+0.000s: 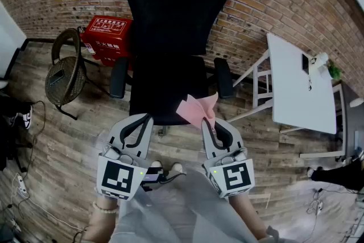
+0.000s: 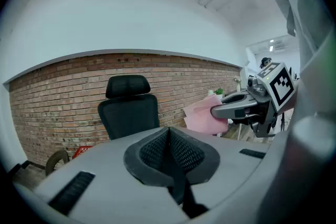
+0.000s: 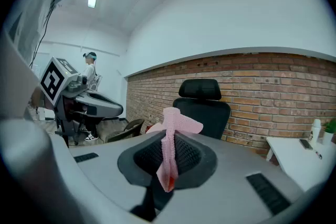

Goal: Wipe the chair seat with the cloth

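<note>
1. Pink cloth of soft knit fabric (image 1: 196, 109) shows in the head view, bunched at the tip of your right gripper (image 1: 211, 123). It hangs over the front right corner of the dark padded seat (image 1: 162, 88) of the black high-backed office chair (image 1: 173, 3). I cannot tell from here whether it touches the seat. Your left gripper (image 1: 138, 122) sits near the seat's front left edge and carries nothing. A white table (image 1: 298, 82) stands well apart on the right.
2. In the left gripper view, your left jaws are pressed together with nothing between them. The chair (image 2: 128, 107) faces you, and the right gripper (image 2: 216, 111) holds the cloth (image 2: 202, 113) off to the right.
3. In the right gripper view, your right jaws are clamped on a fold of the cloth (image 3: 176, 123). One end stands up above the pads and a tail hangs below them. The chair (image 3: 202, 107) is straight ahead, in front of a red brick wall (image 3: 273, 92).
4. You appear to be bringing the cloth to the seat, with wiping not yet begun. Next, you should lower the right gripper so the loose fabric lies flat on the cushion. Then sweep it across, keeping the left gripper out of the path.
</note>
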Motion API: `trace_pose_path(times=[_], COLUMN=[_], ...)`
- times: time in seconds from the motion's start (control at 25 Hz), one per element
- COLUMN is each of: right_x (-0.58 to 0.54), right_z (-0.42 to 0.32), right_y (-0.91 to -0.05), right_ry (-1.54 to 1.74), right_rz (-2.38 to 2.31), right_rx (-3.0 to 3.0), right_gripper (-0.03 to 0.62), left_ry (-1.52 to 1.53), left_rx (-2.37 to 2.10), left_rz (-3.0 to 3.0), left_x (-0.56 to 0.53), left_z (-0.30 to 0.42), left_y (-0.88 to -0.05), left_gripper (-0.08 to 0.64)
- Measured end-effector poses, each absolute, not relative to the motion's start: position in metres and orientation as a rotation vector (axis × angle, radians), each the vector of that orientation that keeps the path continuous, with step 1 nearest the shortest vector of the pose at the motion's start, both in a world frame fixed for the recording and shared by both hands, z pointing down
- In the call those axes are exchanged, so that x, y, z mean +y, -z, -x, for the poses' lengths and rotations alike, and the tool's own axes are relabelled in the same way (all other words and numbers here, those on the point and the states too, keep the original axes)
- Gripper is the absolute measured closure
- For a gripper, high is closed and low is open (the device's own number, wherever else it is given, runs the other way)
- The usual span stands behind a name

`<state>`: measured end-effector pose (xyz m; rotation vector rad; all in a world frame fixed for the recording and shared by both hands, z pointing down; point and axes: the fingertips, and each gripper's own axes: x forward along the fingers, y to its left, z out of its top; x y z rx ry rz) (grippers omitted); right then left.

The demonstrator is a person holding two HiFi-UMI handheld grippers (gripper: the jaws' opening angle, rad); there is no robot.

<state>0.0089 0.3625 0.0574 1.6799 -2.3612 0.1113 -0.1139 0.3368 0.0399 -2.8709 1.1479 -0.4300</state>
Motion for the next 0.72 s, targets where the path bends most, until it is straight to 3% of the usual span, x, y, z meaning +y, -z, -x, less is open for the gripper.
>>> trace_pose_path(times=[0.72], right_x=[0.365], right_z=[0.010], right_y=[-0.067], right_ry=[-0.162], right_rz=[-1.672], right_rx=[-2.360], right_gripper=[0.537], left_ry=[0.451], left_rx=[1.101], left_rz=[2.832], left_x=[0.340], left_z=[0.124], left_y=[-0.043], left_gripper=[0.541])
